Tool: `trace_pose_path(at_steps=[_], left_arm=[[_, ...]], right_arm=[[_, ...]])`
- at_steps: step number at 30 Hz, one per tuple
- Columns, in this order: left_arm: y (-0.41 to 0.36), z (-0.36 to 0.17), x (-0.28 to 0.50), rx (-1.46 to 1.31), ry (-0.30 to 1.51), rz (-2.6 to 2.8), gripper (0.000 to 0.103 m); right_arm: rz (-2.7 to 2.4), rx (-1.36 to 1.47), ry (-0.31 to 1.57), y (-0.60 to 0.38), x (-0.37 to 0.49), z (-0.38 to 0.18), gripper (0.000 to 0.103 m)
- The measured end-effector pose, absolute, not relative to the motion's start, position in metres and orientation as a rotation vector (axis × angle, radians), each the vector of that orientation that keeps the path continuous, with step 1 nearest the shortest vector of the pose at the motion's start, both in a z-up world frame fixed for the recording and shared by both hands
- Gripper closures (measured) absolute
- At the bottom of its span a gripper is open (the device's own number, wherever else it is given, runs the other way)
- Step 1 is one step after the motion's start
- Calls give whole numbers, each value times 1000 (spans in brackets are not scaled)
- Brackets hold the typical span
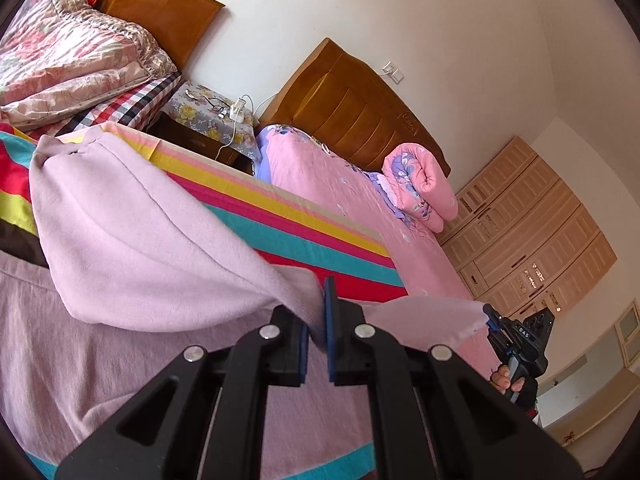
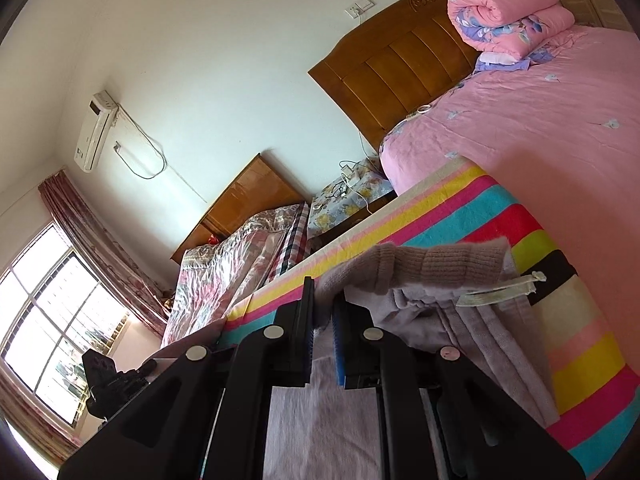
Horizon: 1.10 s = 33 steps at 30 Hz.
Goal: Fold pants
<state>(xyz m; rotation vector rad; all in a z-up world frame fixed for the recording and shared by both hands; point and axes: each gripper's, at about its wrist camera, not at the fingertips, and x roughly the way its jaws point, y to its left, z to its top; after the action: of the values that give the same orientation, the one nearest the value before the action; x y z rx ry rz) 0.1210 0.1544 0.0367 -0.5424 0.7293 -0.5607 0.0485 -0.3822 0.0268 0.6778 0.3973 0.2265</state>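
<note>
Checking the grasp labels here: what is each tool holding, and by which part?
Both grip the lilac pants: left tool a bunched fabric edge, right tool an edge near the drawstring waist.

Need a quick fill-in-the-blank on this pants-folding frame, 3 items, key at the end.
1. The left hand-held gripper is shut on the ____ pants.
2. The pants lie on a ____ blanket.
3. On the far bed, a rolled pink ____ sits by the headboard.

Missing words: lilac; striped; quilt
</note>
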Motion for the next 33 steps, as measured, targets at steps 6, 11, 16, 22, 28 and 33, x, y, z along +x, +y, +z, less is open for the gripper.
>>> trace_pose_path(at_steps=[6,11,16,22,28,33], left_arm=[[167,-69,82,-680,910,-534,97],[162,-99,82,-662,955,-499,97],[160,-99,84,-627,964,-463,85],[170,-112,89,-654,991,-367,49],[173,-112,97,-676,1009,-340,44],[166,-113,114,-629,1079,-296,91]], right_arm=[[183,742,520,-385,11,-53,93],[162,787,563,-390,5,-97,93],[174,796,549,-393,-1,-106,92],[164,804,567,-396,-2,-120,90],[133,846,603,-403,0,-139,86],[102,838,604,-400,3,-137,88]])
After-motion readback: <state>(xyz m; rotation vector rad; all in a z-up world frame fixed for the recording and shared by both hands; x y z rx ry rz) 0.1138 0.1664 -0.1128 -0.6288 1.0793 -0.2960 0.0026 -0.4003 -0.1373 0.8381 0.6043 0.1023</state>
